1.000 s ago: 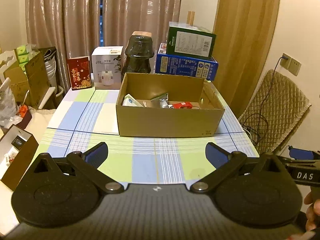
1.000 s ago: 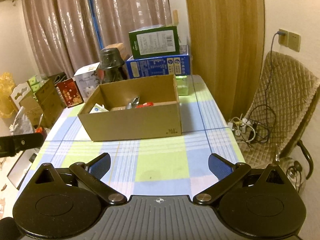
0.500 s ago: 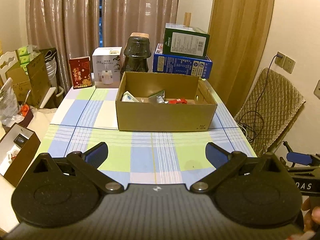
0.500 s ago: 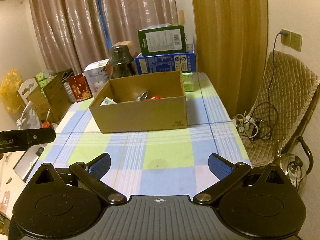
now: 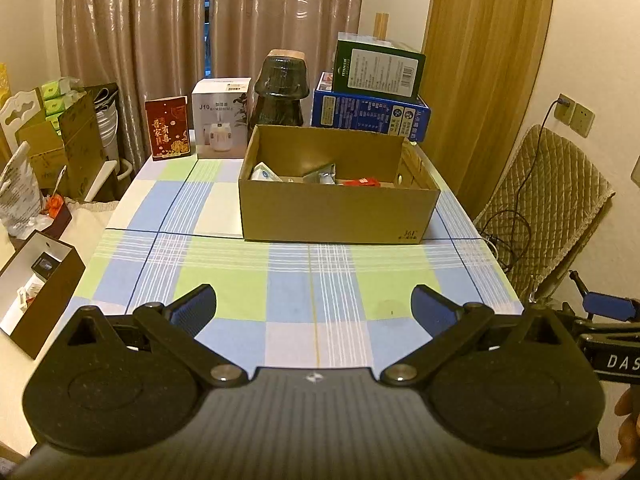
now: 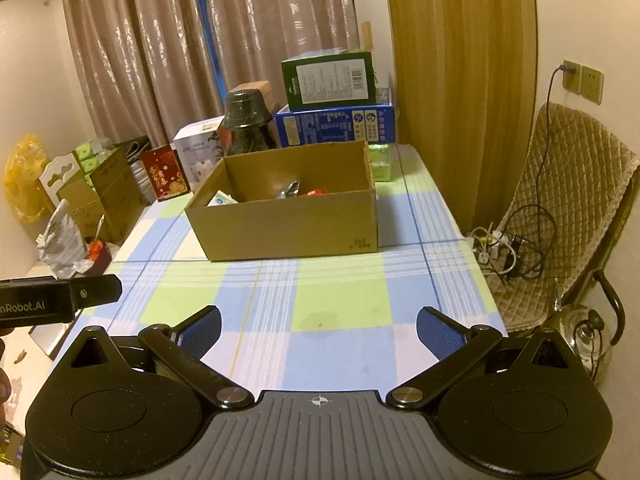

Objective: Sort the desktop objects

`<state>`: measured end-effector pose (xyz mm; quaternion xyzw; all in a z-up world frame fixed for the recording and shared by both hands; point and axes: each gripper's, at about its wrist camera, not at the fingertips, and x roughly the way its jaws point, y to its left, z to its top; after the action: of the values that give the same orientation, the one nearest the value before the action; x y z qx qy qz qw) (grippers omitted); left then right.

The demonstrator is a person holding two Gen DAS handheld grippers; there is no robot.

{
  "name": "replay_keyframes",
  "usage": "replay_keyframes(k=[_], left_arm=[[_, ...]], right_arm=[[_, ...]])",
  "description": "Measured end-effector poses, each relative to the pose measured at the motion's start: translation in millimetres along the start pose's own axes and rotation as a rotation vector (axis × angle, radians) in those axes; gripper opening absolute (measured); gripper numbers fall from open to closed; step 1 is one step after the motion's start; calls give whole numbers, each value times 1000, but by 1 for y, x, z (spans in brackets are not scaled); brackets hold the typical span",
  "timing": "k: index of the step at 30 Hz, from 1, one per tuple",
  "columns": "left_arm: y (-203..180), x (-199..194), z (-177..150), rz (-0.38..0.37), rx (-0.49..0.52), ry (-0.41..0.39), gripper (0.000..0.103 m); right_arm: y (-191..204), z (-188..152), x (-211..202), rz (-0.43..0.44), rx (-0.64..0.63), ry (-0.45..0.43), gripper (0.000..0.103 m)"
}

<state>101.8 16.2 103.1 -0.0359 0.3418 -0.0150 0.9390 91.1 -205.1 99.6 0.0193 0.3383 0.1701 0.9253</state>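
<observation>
Left wrist view: checked tablecloth (image 5: pixel 224 280); cardboard box (image 5: pixel 338 216) mid-table, holding small items; curtains (image 5: pixel 160 40) behind. Left gripper (image 5: pixel 314 306) empty, fingers spread.

Right wrist view: same cardboard box (image 6: pixel 288 228); quilted chair (image 6: pixel 568 208) beside table. Right gripper (image 6: pixel 319 330) empty, fingers spread.

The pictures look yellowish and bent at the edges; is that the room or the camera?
Both. Left wrist view: warm indoor light tints the wall and the curtains, and the fisheye lens bows the wooden panel. Right wrist view: same tint, dark corners, curved table edge; the cardboard box stays sharp.
</observation>
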Motion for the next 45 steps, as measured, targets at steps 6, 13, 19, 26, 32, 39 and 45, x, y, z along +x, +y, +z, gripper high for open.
replay_keyframes(k=[6,13,19,26,32,39,45], left_arm=[[-1,-2,-6,4,8,7,102],[-1,-3,-11,4,9,11,102],[-1,-1,-14,2,11,15,102],[1,2,-17,11,9,25,102],[1,2,-18,10,11,24,102],[0,3,-18,10,12,26,102],[0,3,-17,2,19,26,102]], right_arm=[[-2,-3,-4,-7,8,-2,101],[0,-5,-5,-13,4,10,101],[3,-6,-3,-18,-3,22,101],[4,-7,0,-16,-8,29,101],[4,-8,2,-18,-5,36,101],[6,-8,2,-20,-10,38,101],[6,-9,3,-23,-13,40,101]])
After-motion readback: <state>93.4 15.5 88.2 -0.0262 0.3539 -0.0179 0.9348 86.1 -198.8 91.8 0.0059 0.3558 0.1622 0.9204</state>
